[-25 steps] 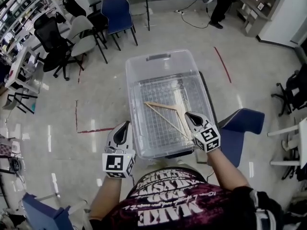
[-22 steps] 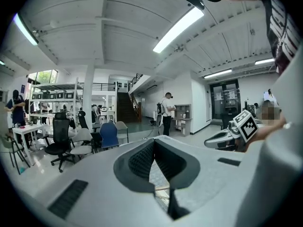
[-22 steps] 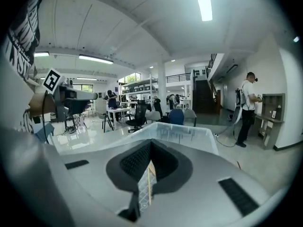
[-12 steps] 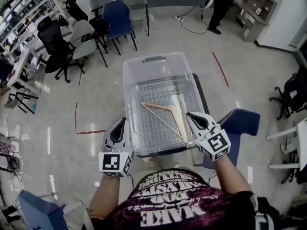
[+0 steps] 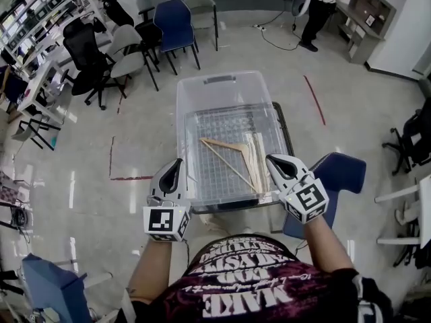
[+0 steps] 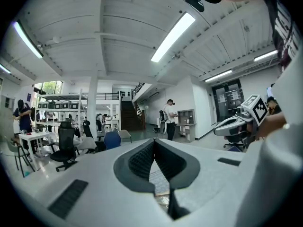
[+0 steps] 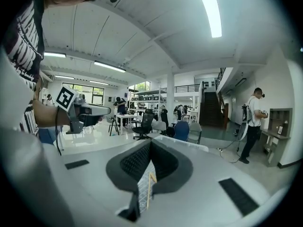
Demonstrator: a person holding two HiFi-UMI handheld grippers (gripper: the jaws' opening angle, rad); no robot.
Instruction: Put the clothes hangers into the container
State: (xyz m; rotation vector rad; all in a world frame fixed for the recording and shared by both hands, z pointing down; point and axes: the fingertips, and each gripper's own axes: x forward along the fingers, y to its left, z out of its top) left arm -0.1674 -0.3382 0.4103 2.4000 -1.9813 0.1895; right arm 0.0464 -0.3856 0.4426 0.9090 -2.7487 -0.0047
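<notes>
A clear plastic container (image 5: 225, 86) stands on a low stand in front of me. Wooden clothes hangers (image 5: 232, 155) lie on its gridded bottom, toward the near right. My left gripper (image 5: 177, 163) hovers at the container's near left corner, jaws shut and empty. My right gripper (image 5: 272, 159) hangs over the near right corner, also shut with nothing in it. In the right gripper view, a strip of a wooden hanger (image 7: 150, 186) shows below through the gap behind the closed pads. The left gripper (image 7: 90, 111) appears there at the left.
A blue chair (image 5: 337, 177) stands just right of the container. Several office chairs (image 5: 128, 42) and desks fill the back left. A person (image 5: 316, 5) stands at the far back. Red tape lines (image 5: 313, 96) mark the glossy floor.
Both grippers have risen a little and drawn back toward me. The right one has come away from the hangers, which stay lying in the container.
</notes>
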